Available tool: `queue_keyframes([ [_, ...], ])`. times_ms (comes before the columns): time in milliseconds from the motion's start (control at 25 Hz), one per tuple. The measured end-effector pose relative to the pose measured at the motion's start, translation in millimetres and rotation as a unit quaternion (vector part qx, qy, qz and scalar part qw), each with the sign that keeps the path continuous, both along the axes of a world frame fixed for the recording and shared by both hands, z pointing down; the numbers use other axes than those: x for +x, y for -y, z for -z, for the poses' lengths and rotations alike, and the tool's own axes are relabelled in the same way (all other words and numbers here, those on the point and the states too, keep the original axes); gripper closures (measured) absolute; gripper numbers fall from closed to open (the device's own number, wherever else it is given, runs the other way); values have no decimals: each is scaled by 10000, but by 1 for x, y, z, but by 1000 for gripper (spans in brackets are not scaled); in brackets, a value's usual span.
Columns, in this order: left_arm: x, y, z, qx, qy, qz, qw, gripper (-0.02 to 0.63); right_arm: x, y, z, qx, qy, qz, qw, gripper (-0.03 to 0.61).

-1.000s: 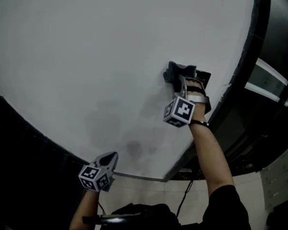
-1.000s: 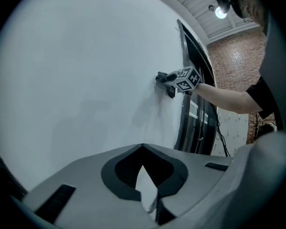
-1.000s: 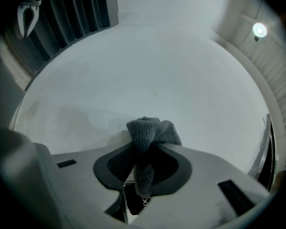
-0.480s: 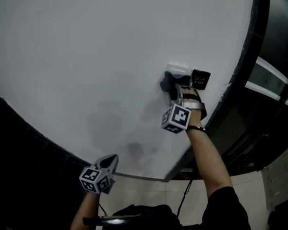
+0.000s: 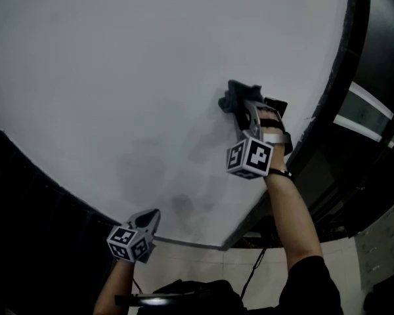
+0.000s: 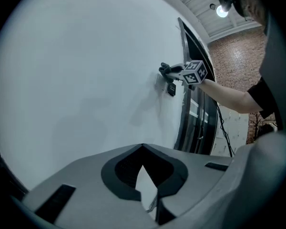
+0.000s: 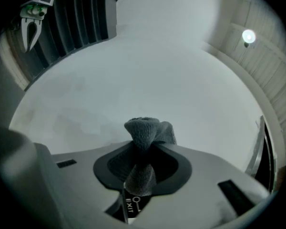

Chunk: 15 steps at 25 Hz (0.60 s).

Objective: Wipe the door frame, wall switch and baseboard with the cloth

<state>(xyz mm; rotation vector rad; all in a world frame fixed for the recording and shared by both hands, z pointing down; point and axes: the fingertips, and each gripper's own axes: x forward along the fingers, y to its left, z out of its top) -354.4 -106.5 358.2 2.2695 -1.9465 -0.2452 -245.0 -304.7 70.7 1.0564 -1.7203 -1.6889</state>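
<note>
Left gripper (image 5: pixel 152 216): jaws pressed together, only a thin sliver of light between them, nothing held. It sits low at the bottom edge of the white wall (image 5: pixel 118 77), tips aimed at the wall; whether they touch it can't be told. Marker cube faces the camera, the wrist comes up from below. No real change from half a second ago — it has stayed put.

Right gripper (image 5: pixel 246 110): jaws clamped on a bunched grey cloth (image 7: pixel 145 132), which sticks out past the tips and presses on the wall. Black EXIT plate (image 5: pixel 276 105) lies just right of the cloth; in the right gripper view its lettering shows under the jaws. Dark door frame (image 5: pixel 341 77) runs near, to the right.

Half a second ago a white switch part showed above the cloth — now the cloth covers that spot, and the gripper has shifted slightly up and right.

Right hand (image 5: pixel 268 128) is strapped to the gripper, forearm stretched up toward the wall, cube below the jaws.
</note>
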Motion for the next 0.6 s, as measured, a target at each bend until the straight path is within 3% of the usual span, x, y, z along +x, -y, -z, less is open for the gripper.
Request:
queue_keyframes([
  [200,2,-1,7,159,-51,-8,9999,612,-5,13,39,146,30,-299,9994,492],
  [400,3,-6,1,144,-123,31,9998,612,1,38,7,-364,-102,-827,9959,492],
  [600,-3,-13,-5,77,-138,122,9998,612,0,43,-12,-130,-283,-809,9962,492],
])
